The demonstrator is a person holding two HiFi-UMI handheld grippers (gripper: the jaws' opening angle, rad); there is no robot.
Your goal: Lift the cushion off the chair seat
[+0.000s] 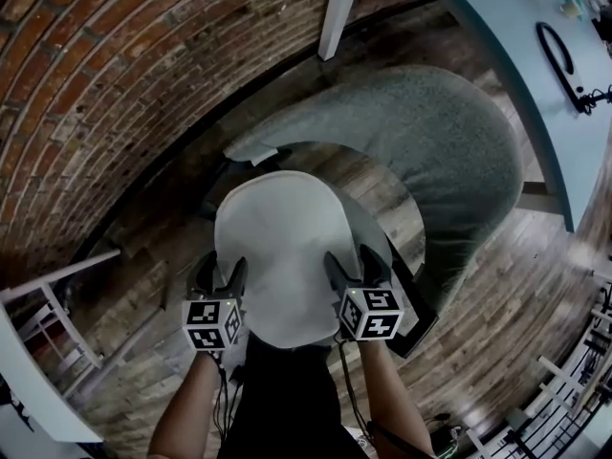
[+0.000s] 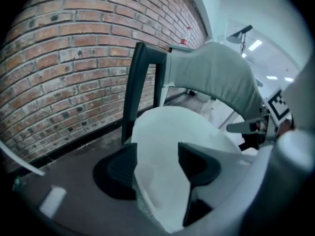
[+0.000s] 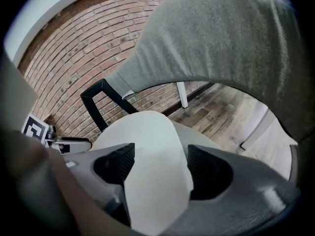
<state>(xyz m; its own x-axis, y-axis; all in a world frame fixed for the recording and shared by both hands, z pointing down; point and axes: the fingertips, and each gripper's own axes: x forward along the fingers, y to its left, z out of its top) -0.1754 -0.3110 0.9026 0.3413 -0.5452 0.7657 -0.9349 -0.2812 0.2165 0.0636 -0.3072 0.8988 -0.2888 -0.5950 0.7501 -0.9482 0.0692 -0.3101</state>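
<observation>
Both left hand-held gripper (image 1: 220, 273) and right hand-held gripper (image 1: 350, 262), jaws apart, astride the white cushion (image 1: 282, 242)

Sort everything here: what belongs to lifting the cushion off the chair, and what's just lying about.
Job in hand: cushion; chair; left claw and right claw, each open with a cushion edge between its jaws.
Lying about: black cable on the pale table; white post.

My views bend hard toward dark, vignetted rims, ceiling lights (image 2: 255, 45) glare at upper right, the cushion (image 1: 282, 256) washes pale, the floor (image 1: 516, 304) lies dim, and my near jaws blur.
</observation>
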